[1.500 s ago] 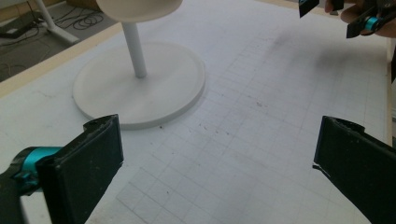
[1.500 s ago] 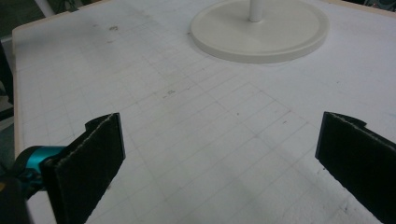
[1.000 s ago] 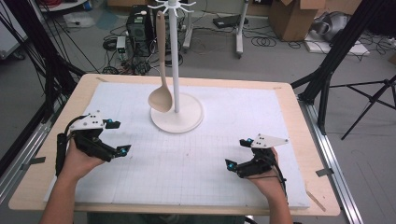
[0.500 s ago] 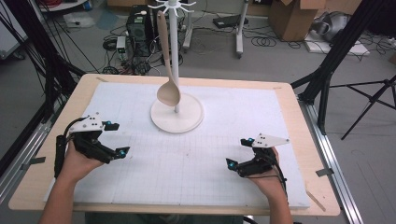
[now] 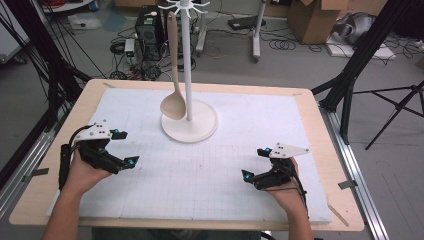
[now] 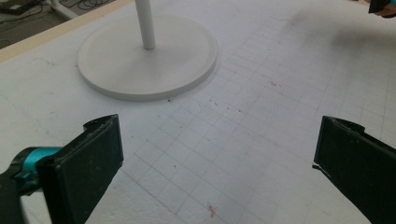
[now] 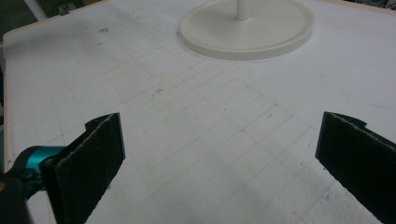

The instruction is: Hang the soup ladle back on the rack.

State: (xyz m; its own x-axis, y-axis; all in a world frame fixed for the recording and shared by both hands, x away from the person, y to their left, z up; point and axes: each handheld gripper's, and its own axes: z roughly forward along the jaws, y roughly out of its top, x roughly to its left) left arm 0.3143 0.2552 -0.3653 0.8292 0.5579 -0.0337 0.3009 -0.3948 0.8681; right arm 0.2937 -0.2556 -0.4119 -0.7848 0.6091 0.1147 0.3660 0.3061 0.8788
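Note:
A white stand (image 5: 188,60) with a round base (image 5: 195,131) rises at the middle back of the white gridded mat (image 5: 200,175). A wooden spoon (image 5: 173,90) hangs from a hook at its top, bowl down, just above the base. My left gripper (image 5: 125,147) rests open on the mat at the left, nothing between its jaws. On the right, my right gripper (image 5: 255,163) is also open and holds nothing. The base (image 6: 147,60) lies ahead in the left gripper view and the base (image 7: 247,28) in the right gripper view.
The mat lies on a wooden table (image 5: 310,100). Black tripod legs (image 5: 350,80) stand off the right edge and a black frame (image 5: 45,75) off the left. Cables and a computer case (image 5: 147,25) lie on the floor behind the table.
The hanging spoon has swung from side to side: it tilted right of the pole half a second ago and hangs left of it now. Both grippers have stayed in place.

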